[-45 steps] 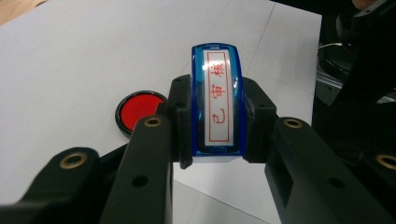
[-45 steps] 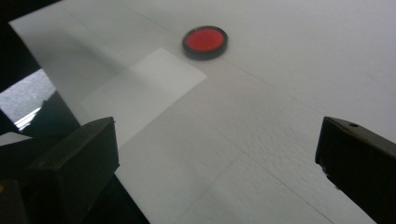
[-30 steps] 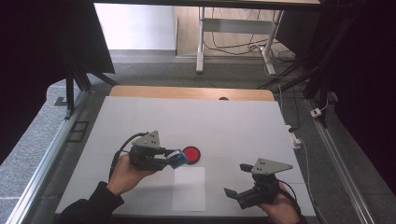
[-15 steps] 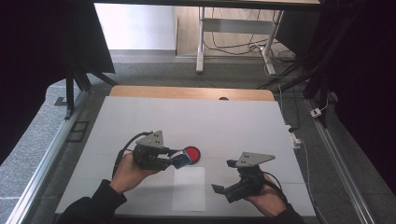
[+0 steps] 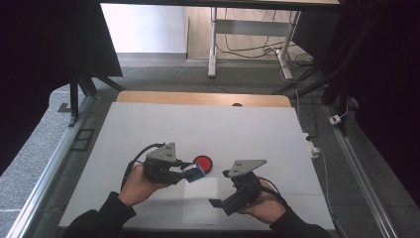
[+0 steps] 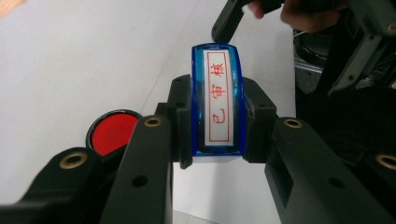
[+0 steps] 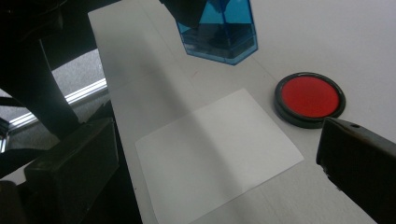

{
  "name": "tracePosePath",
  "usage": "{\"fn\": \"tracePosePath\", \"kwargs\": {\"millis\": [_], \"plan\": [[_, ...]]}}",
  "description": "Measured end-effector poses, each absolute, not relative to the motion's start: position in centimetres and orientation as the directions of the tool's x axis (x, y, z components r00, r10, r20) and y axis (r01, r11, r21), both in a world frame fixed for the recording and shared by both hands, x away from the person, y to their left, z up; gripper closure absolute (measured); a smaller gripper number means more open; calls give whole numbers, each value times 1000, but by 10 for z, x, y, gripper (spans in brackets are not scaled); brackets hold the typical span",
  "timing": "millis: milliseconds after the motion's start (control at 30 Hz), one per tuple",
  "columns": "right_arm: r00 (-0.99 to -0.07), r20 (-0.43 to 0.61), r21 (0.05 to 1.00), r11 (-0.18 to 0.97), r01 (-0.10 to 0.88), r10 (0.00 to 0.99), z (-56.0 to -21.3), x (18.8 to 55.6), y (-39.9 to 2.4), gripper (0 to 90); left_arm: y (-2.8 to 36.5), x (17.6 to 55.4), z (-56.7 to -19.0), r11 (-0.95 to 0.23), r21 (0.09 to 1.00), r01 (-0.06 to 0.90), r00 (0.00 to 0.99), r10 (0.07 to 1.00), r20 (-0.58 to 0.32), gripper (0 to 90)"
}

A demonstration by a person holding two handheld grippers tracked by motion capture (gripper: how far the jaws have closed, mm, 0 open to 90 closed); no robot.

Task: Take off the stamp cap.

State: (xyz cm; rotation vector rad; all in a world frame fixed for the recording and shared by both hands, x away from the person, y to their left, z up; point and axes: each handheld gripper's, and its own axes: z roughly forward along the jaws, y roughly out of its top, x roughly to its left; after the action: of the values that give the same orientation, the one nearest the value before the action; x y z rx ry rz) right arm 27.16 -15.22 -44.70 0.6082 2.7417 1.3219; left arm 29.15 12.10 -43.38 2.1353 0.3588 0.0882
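Note:
My left gripper (image 5: 189, 171) is shut on a blue stamp (image 5: 194, 172) and holds it just above the table. In the left gripper view the stamp (image 6: 217, 102) sits clamped between the jaws, its white label with red characters facing the camera. A round red ink pad (image 5: 202, 162) lies on the table right behind the stamp. A white sheet of paper (image 5: 200, 201) lies flat in front of it. My right gripper (image 5: 222, 188) stands open at the sheet's right edge, nothing between its jaws. The right gripper view looks across the paper (image 7: 215, 149) to the stamp (image 7: 219, 32) and the ink pad (image 7: 309, 98).
The white table top (image 5: 198, 129) stretches well beyond both hands, with a wooden strip (image 5: 198, 97) at its far edge. Metal rails (image 5: 54, 163) run along both sides. Cables and table legs (image 5: 247, 44) lie on the floor beyond.
My right gripper has moved left across the table toward the paper and the stamp. The left gripper has kept still with the stamp in it.

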Motion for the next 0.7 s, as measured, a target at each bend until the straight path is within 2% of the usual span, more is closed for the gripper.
{"fn": "tracePosePath", "kwargs": {"millis": [267, 633, 667, 700], "plan": [[-943, 130, 758, 583, 293, 305, -451, 279, -139, 17, 119, 290, -436, -527, 828, 192, 969, 236, -75, 695], [-970, 145, 762, 603, 236, 196, -455, 291, -126, 210, 115, 287, -438, -543, 827, 144, 986, 146, -75, 695], [-974, 146, 757, 614, 223, 174, -455, 293, -125, 296, 114, 287, -439, -544, 828, 136, 988, 136, -73, 695], [-976, 143, 761, 612, 214, 163, -455, 294, -125, 320, 114, 287, -439, -544, 828, 136, 988, 136, -73, 695]]}}
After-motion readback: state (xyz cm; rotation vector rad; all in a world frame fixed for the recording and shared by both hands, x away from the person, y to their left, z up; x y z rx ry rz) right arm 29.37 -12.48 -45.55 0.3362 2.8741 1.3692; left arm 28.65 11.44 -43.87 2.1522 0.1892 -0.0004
